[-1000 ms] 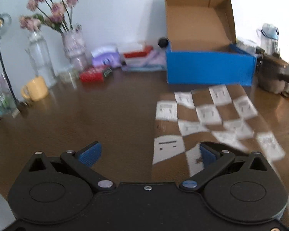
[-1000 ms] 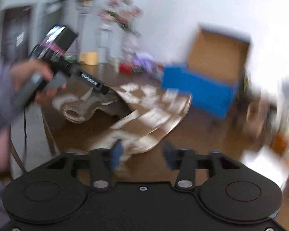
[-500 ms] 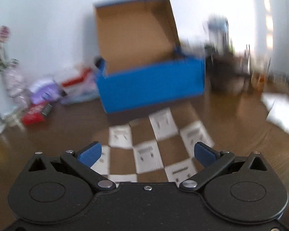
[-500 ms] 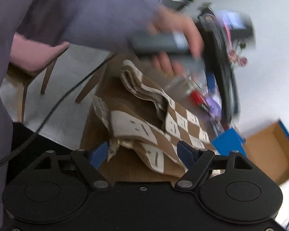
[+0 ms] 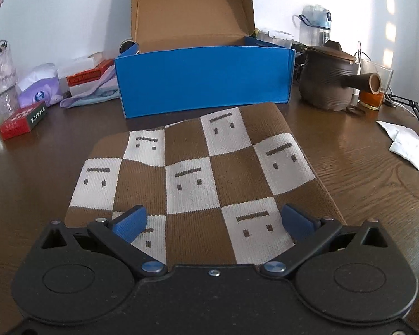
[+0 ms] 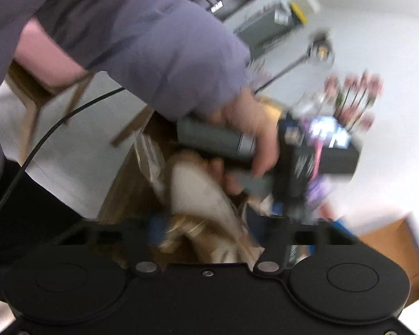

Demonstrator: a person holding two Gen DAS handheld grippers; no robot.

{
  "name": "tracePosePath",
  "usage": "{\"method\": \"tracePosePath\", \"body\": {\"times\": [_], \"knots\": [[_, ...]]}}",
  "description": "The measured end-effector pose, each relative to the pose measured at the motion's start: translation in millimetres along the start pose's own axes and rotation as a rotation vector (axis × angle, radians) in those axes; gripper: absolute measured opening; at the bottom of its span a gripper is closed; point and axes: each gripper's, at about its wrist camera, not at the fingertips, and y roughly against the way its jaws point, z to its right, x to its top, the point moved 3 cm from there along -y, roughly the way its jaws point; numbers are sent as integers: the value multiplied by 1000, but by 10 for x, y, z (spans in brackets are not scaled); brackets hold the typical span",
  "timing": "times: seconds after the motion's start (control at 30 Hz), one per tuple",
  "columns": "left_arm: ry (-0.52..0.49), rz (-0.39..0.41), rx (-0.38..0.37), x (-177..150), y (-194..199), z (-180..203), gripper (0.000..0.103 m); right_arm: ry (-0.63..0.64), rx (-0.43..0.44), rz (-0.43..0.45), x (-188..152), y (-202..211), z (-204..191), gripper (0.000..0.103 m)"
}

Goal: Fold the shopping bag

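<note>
Your right gripper (image 6: pixel 206 229), jaws closing w/ bag (image 6: pixel 198 195) fabric between them; at 1 o'clock your left hand (image 6: pixel 254 136) grips other gripper's handle (image 6: pixel 215 139); view blurred.

open blue cardboard box (image 5: pixel 204 83) on wooden table (image 5: pixel 363 173), lid up | dark ribbed teapot (image 5: pixel 328 83) right of box | red packet (image 5: pixel 22 121) at left | tissue pack (image 5: pixel 39 88) behind packet | white paper (image 5: pixel 410 145) far right | water bottle (image 5: pixel 315 29) by wall

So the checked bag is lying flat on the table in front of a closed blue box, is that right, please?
Not quite: the blue box is open, its lid standing up, as the left wrist view shows. The checked bag does lie flat on the table in front of it.
</note>
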Motion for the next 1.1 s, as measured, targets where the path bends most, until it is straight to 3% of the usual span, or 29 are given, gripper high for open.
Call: {"method": "tracePosePath", "body": {"times": [0.07,0.3,0.37,0.43,0.53,0.67,0.8,0.9,1.0,1.1], "knots": [[1,1,2,5,-5,15,103,-88,27,4,-31,-14,95,20],[5,-28,6,-76,240,219,103,-328,110,10,-133,146,293,17],[53,-34,-16,-69,396,181,103,-394,143,18,-176,224,363,15],[132,21,-10,-46,612,53,103,-451,187,25,-205,274,451,14],[188,62,50,-44,738,-72,103,-506,231,35,-288,396,490,14],[154,-47,203,-191,431,-36,103,-599,329,33,-376,428,617,14],[106,-52,202,-205,373,46,103,-668,399,23,-380,330,803,13],[135,-75,184,-204,323,3,103,-786,400,52,-428,244,1006,13],[201,-85,143,-235,303,-79,103,-1043,343,54,-723,119,1265,13],[188,-85,153,-242,287,-67,103,-1192,256,4,-969,-50,1396,16]]}}
